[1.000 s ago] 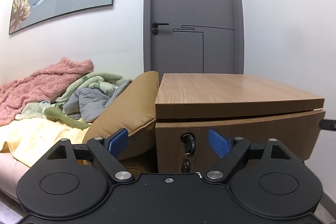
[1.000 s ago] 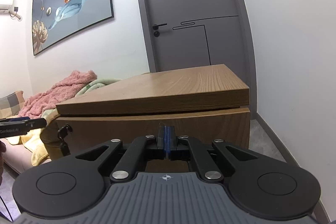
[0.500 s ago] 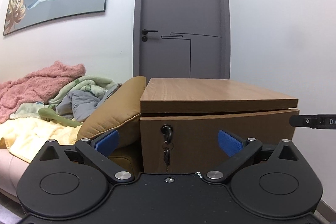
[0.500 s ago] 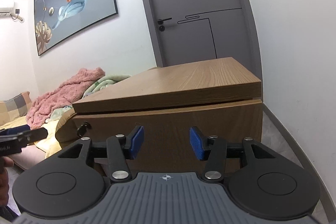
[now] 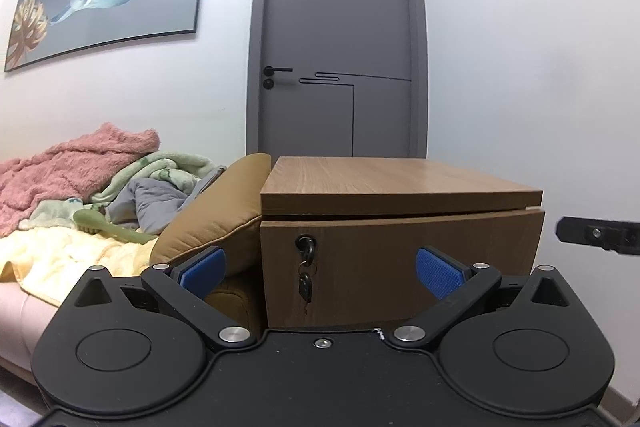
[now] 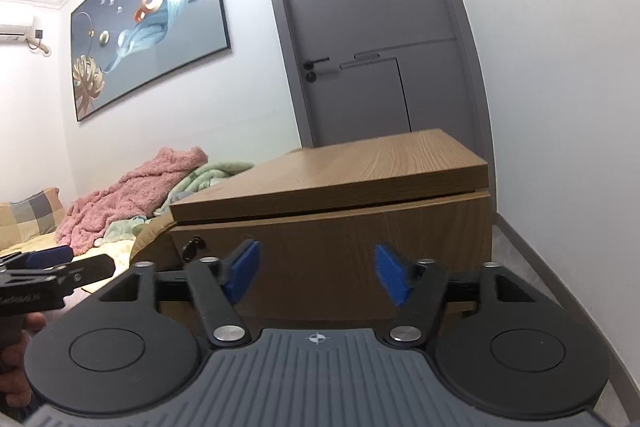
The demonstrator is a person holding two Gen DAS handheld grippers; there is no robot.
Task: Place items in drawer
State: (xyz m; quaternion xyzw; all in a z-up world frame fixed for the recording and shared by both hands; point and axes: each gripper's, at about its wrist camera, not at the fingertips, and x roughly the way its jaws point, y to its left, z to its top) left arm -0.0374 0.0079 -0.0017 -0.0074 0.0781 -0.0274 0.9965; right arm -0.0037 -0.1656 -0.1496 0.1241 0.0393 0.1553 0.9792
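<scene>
Behind, a grey door is seen. Drawer is shut; right tool, just opened, and left tool are held wide, empty.

No word, brand or number can be read with certainty in either view. Pale lettering is carried on the black side of the left hand-held gripper, seen at the left edge of the right wrist view, beside and a little behind the right hand-held gripper; it is blurred and cut off, and no letters can be made out. A small white crosshair mark is printed on the grey ribbed housing just behind the jaws of the right hand-held gripper; it is a symbol only, with no text beside it.
</scene>
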